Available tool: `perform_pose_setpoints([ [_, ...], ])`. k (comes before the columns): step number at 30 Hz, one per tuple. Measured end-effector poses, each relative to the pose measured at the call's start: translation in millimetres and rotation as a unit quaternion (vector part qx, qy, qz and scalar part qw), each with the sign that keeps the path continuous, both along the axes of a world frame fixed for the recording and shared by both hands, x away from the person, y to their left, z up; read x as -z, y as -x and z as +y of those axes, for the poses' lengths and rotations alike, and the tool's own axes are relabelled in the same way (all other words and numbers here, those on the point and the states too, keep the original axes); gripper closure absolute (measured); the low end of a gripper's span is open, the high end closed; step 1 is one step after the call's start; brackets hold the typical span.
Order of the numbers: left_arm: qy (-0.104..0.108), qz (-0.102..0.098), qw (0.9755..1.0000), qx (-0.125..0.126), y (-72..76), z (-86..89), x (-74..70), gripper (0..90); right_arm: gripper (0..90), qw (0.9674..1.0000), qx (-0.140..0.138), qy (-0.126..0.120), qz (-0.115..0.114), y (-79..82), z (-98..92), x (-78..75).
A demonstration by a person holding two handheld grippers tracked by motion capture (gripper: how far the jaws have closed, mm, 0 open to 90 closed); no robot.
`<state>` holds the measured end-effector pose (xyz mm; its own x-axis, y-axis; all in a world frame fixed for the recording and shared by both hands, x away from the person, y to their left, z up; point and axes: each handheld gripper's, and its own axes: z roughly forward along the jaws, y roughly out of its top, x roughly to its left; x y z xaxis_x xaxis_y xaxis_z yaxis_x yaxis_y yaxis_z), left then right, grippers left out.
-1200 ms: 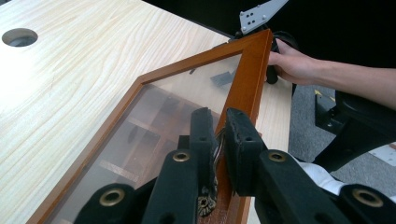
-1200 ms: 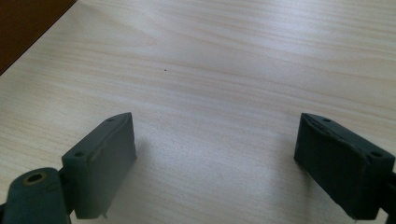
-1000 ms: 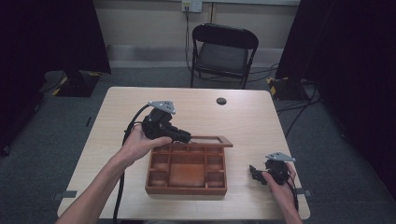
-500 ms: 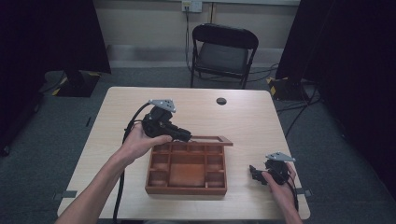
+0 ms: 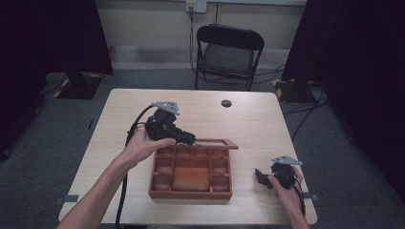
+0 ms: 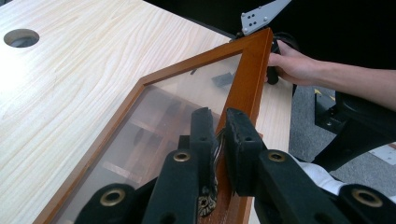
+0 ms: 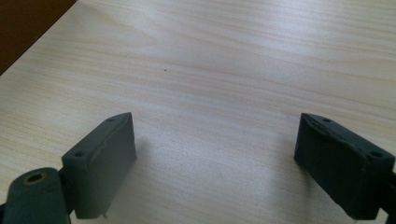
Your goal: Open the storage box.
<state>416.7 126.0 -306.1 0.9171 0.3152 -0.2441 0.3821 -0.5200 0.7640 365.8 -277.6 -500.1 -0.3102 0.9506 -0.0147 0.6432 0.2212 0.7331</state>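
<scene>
A reddish wooden box with several compartments sits on the table, toward the front. Its glass-paned lid stands raised at the far side. My left gripper is shut on the lid's wooden frame. In the left gripper view the jaws pinch the frame's edge, with the compartments showing through the pane. My right gripper rests low on the table to the right of the box, apart from it. It is open over bare wood.
A round cable hole lies at the table's far middle. A black folding chair stands beyond the far edge. The box's corner shows at the upper left of the right gripper view. Cables trail on the floor at the right.
</scene>
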Motion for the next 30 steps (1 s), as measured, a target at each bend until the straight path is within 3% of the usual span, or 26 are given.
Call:
perform_pose_setpoints([
  [30, -0.001, 0.003, 1.0, -0.001, 0.8, -2.5, 1.3, 82.2, 11.4, 1.0, 0.0, 0.0, 0.0, 0.0, 0.0, 0.0],
])
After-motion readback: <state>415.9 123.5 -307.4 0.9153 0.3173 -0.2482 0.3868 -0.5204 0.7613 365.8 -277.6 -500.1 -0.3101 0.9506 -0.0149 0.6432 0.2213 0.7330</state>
